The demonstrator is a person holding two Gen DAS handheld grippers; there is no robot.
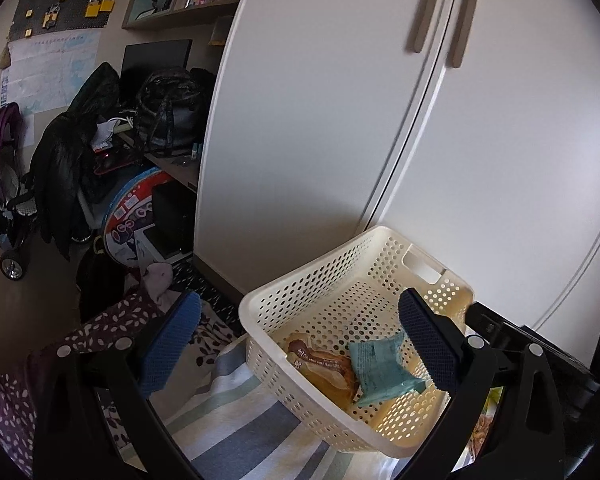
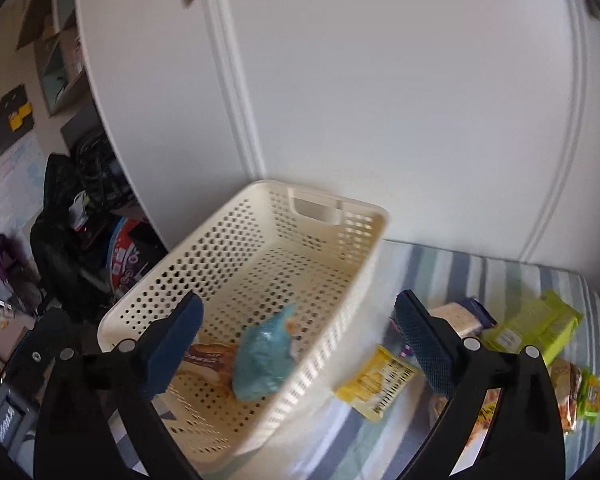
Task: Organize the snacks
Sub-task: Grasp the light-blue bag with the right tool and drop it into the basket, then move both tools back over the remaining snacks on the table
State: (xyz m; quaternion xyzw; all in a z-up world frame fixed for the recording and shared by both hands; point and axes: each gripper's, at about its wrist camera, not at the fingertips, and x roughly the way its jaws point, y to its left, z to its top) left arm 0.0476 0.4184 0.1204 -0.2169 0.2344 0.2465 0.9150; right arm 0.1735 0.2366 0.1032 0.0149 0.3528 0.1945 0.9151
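My left claw [image 1: 298, 344] wide apart w/ nothing in it, right claw [image 2: 298, 344] wide apart too, cream basket [image 2: 340, 296] on striped bed cover [image 2: 460, 264] by white cupboard [image 1: 340, 120], blue pack [image 2: 262, 364] & brown pack [image 1: 324, 364] inside, yellow pack [image 2: 374, 386] & green pack [image 2: 536, 326] just outside on right.

A cream basket [image 2: 342, 240] on striped cloth [image 2: 440, 268] holds a teal packet [image 2: 262, 360], with yellow-green snack packs [image 2: 534, 326] lying beside it.

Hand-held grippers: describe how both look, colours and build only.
Left hand-held gripper: black plastic frame, two angled arms with silver rivets, each tipped by a dark blue textured pad. Right hand-held gripper: the same build, black arms, silver rivets, blue dimpled pads. No cables, sleeves or hands show.
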